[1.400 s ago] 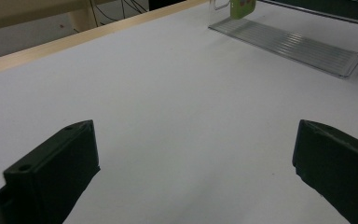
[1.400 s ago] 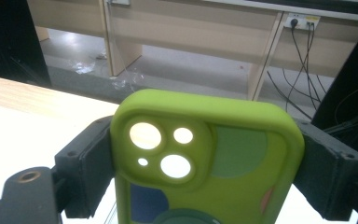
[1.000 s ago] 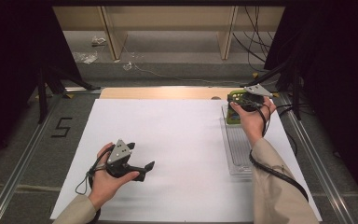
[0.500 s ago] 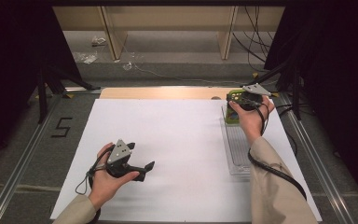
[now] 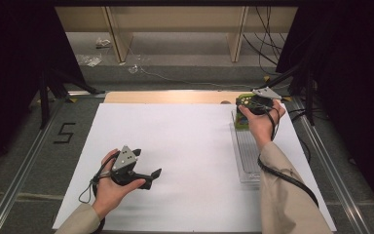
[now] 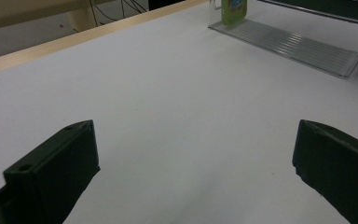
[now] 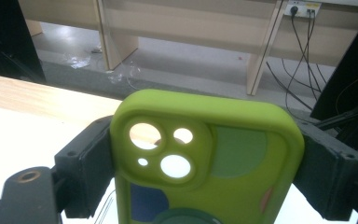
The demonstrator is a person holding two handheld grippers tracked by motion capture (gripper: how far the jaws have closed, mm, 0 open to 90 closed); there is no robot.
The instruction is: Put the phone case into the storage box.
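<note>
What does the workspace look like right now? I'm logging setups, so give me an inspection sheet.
Surface: white sheet over a wooden table.
Job's things: green phone case, upright at the far end of a clear ribbed rack.
Clutter: nothing seen on the sheet.
Grippers: right hand-held gripper shut on the case's sides; left hand-held gripper open, nothing between its jaws.
Cables: one trails from each gripper.
Surroundings: plastic scraps and wires on the floor beyond.

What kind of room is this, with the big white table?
Probably a lab or workshop set up for recording. A person works at a white-covered table, with dark curtains at the sides, loose cables on the floor behind, and a floor marking "5".
</note>
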